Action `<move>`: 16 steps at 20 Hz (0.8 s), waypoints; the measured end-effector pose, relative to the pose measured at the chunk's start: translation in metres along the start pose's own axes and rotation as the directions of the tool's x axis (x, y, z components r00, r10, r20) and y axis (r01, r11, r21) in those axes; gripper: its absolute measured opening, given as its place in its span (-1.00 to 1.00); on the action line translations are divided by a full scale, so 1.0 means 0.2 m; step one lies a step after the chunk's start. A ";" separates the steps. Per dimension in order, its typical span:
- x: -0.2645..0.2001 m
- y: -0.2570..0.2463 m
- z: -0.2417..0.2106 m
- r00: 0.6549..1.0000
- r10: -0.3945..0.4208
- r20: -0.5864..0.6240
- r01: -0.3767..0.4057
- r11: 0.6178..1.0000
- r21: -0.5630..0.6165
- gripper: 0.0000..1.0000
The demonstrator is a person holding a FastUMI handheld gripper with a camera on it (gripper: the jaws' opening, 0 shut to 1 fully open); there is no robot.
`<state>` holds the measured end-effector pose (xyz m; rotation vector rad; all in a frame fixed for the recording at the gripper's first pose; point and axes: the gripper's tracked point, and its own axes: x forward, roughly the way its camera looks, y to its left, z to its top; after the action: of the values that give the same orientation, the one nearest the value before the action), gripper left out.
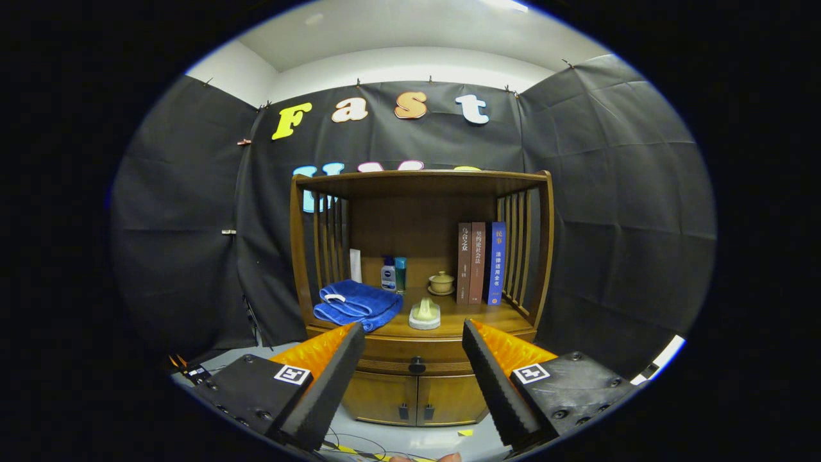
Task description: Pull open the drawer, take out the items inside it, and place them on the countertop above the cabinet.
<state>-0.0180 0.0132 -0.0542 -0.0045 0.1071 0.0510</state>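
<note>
Tongs [414, 333] are held wide open, nothing gripped, well short of the wooden cabinet [417, 391]. Between the fingers, the closed drawer [417, 356] with its dark knob [417, 366] is seen beneath the countertop [494, 314] front edge.

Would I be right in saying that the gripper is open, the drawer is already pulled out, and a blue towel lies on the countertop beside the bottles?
Not quite: the drawer is closed, flush with the cabinet front, its knob untouched. The rest holds. In the gripper view the gripper is open, fingers spread either side of the knob and short of it, and the blue towel lies on the countertop beside the bottles.
</note>
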 end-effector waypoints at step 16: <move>-0.04 -0.04 0.07 0.997 -0.043 0.061 0.043 0.999 0.005 0.98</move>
<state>-0.0250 0.0048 -0.0390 -0.0013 0.0463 0.0082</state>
